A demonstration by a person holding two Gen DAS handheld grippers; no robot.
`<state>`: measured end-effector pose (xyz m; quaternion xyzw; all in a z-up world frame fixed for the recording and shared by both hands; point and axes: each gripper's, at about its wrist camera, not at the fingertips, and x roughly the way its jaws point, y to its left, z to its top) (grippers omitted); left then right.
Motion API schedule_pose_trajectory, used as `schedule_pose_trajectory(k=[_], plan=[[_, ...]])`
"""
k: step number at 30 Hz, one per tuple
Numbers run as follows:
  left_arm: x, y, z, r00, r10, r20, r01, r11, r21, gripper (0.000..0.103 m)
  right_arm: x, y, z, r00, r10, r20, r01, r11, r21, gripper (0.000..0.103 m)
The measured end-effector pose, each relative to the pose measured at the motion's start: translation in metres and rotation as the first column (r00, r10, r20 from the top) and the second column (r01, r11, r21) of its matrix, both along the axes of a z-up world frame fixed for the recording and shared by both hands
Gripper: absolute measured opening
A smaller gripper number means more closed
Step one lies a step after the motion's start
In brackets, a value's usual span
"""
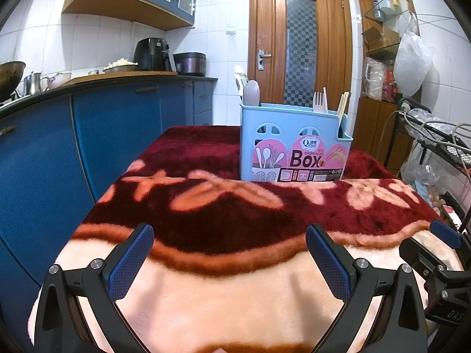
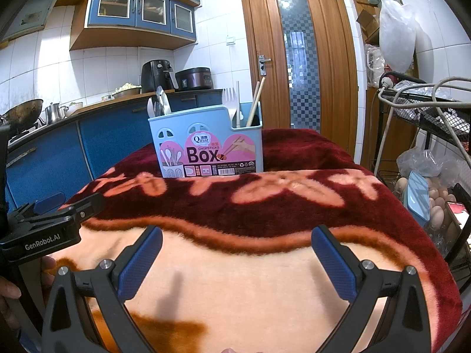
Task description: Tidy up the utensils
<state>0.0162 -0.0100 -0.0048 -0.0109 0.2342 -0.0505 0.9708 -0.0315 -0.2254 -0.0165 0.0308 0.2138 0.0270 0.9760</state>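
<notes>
A light blue utensil box with a pink "Box" label stands upright on the red and peach blanket, far from both grippers. It holds a spoon, a white fork and chopsticks. In the right wrist view the box holds metal spoons, a fork and chopsticks. My left gripper is open and empty above the blanket's near part. My right gripper is open and empty too. The left gripper also shows at the left of the right wrist view.
A blue kitchen counter with a wok, an air fryer and a cooker runs along the left. A wooden door is behind the table. A black wire rack with cables, bags and eggs stands at the right.
</notes>
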Motion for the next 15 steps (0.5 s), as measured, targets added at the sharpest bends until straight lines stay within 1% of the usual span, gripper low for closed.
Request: schedule_pose_trajectory(k=[4, 10, 15], plan=[[0.0008, 0.0001, -0.0007, 1.0, -0.003, -0.008, 0.003, 1.0, -0.004, 0.102, 0.0001, -0.0002, 0.0, 1.0, 0.001, 0.0, -0.001, 1.0, 0.0, 0.103], [0.0013, 0.0037, -0.0005, 1.0, -0.007, -0.013, 0.007, 1.0, -0.029, 0.102, -0.0004, 0.0, -0.0002, 1.0, 0.001, -0.001, -0.001, 1.0, 0.002, 0.103], [0.0019, 0.0035, -0.0002, 1.0, -0.01, -0.016, 0.009, 1.0, -0.026, 0.102, 0.0003, -0.0002, 0.0, 1.0, 0.0, -0.001, 0.0, 1.0, 0.001, 0.103]])
